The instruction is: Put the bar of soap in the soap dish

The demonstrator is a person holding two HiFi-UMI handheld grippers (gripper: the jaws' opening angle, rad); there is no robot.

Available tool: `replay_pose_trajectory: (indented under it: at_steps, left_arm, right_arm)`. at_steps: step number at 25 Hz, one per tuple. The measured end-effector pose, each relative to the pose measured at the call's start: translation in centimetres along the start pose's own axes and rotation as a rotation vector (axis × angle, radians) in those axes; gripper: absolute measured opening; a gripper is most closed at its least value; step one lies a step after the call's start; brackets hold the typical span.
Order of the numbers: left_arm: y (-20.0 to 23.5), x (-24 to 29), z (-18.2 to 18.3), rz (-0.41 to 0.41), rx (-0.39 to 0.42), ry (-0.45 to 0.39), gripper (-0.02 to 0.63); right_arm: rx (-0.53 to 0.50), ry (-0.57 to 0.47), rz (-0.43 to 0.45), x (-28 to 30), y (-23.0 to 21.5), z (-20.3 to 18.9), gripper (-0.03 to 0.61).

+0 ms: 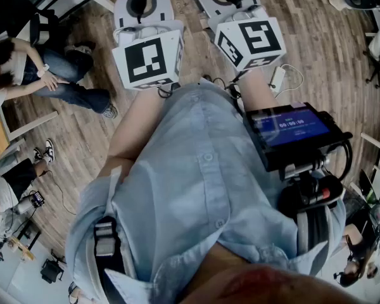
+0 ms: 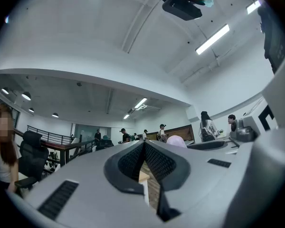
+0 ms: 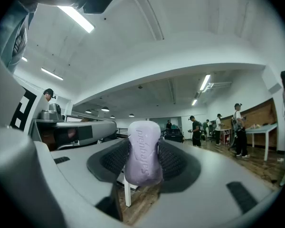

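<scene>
Two grippers are held side by side above the wood floor (image 1: 316, 56). The right gripper (image 3: 143, 145) clamps an upright lavender bar of soap (image 3: 142, 163) between its pads, up in the air. The left gripper (image 2: 144, 146) is empty, its jaws closed tip to tip.

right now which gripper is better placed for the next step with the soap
Right. The right gripper is closed on the lilac bar of soap, which stands upright between its pads. The left gripper has its jaws together, empty. No soap dish shows in any view, so it has to be found first.
</scene>
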State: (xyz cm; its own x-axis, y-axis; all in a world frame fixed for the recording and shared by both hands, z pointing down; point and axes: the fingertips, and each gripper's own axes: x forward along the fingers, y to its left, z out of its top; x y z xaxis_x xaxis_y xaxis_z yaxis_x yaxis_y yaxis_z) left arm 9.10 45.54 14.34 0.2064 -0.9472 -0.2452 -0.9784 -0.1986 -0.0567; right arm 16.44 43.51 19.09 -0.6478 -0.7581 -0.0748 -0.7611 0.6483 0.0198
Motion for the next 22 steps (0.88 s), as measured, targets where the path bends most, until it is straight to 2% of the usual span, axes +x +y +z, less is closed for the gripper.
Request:
replay_pose_trajectory:
  at_steps: [22]
  left_arm:
    - [-0.8, 0.6, 0.2, 0.0, 0.02, -0.002, 0.008]
  right_arm:
    - [0.022, -0.023, 0.01, -0.3, -0.9, 0.3, 0.199]
